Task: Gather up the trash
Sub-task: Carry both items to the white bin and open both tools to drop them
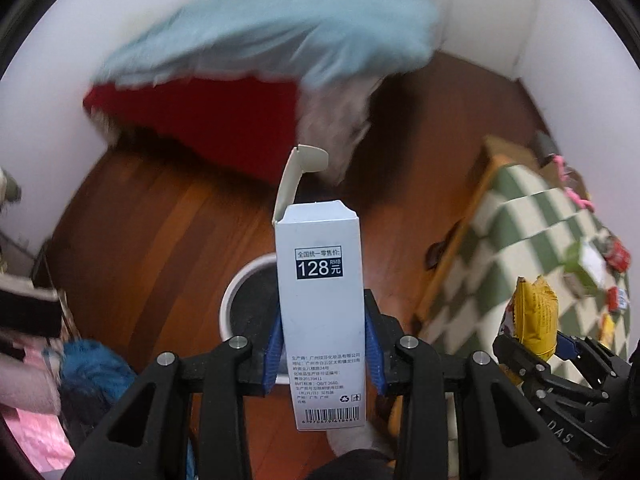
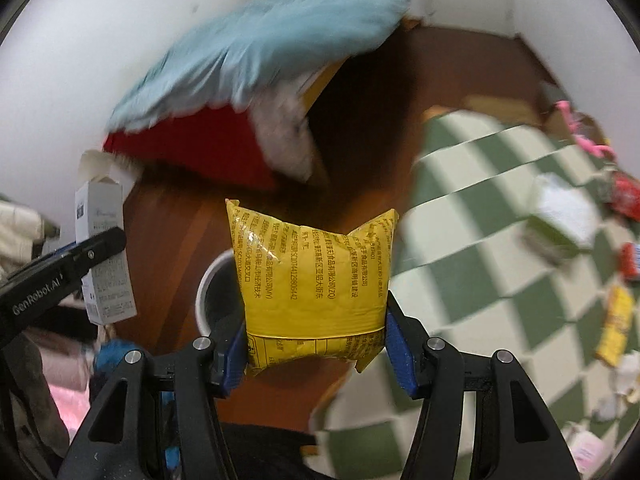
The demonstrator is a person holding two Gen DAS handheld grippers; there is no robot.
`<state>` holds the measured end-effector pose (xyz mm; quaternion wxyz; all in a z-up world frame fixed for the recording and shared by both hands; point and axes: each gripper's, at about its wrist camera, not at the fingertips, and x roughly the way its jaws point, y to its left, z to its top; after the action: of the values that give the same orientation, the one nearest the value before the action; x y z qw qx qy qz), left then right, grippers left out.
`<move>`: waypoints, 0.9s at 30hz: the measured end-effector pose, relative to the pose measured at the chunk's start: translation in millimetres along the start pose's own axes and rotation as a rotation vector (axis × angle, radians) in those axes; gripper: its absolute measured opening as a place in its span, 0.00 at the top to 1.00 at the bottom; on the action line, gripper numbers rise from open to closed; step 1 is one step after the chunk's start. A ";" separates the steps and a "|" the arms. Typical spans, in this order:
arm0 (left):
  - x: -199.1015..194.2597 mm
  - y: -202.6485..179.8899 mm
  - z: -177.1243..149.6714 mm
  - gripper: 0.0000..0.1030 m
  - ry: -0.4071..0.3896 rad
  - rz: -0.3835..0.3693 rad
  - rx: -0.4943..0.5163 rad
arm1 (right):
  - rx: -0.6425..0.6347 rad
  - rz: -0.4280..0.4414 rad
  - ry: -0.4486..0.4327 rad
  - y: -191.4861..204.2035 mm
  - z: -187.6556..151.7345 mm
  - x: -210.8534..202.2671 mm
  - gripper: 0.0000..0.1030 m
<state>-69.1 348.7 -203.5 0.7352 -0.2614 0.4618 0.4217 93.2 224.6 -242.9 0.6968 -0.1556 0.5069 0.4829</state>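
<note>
The checkered surface (image 2: 500,216) at the right carries more scattered wrappers, while the white-rimmed bin (image 1: 244,300) stands on the wooden floor (image 1: 160,216) directly under both raised loads, which seems to be why they are held out over it rather than over the surface. The left tool (image 1: 323,344) pinches the tall white carton (image 1: 320,300) upright by its lower sides, flap open at the far end. The right tool (image 2: 316,344) is pressed onto the yellow snack packet (image 2: 316,276) near its bottom seam, likely ready for release.
</note>
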 end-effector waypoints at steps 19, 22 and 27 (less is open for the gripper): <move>180.4 130.2 -11.4 0.06 0.277 -0.073 -0.262 | -0.214 -0.015 0.376 117.1 -7.0 286.5 0.41; 178.8 139.6 -19.3 0.06 0.272 0.021 -0.255 | -0.239 -0.025 0.401 123.2 -9.8 307.6 0.32; 163.6 144.9 -35.9 0.06 0.247 0.132 -0.246 | -0.242 -0.057 0.421 125.2 -14.6 317.1 0.00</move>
<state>-174.8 456.4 -365.6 0.6061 -0.3683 0.5098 0.4868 -12.8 438.4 -486.9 0.5656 -0.3495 0.5747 0.4772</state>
